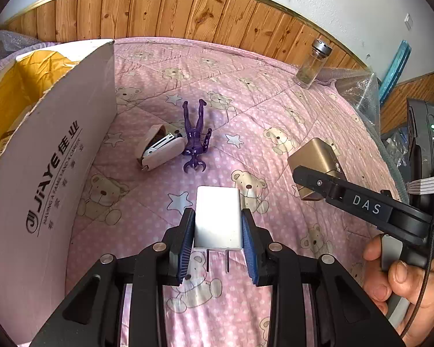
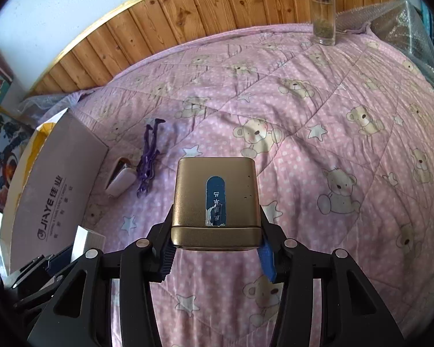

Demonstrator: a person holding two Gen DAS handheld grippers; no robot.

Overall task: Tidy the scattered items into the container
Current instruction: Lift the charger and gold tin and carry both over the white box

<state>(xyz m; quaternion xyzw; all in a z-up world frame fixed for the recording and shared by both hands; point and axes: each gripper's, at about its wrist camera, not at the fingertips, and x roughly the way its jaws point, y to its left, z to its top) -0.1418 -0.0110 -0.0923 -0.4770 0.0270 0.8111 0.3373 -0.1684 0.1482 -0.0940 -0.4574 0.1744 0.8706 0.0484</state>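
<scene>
My left gripper [image 1: 218,231] is shut on a white plug charger [image 1: 218,219], its two prongs pointing back toward me, held above the pink bear quilt [image 1: 246,110]. My right gripper [image 2: 215,237] is shut on a gold tin [image 2: 215,199] with a blue label; the same gold tin [image 1: 315,159] shows at the right of the left wrist view. A beige stapler [image 1: 162,149] and a purple toy figure [image 1: 196,138] lie side by side on the quilt. The open cardboard box [image 1: 52,156] stands at the left, with its white flap raised.
A glass jar [image 1: 312,63] with a metal lid stands upright at the far right edge of the quilt, next to bubble wrap [image 1: 358,86]. Wood panelling [image 1: 188,8] runs behind the bed. A hand [image 1: 402,274] holds the right gripper's handle.
</scene>
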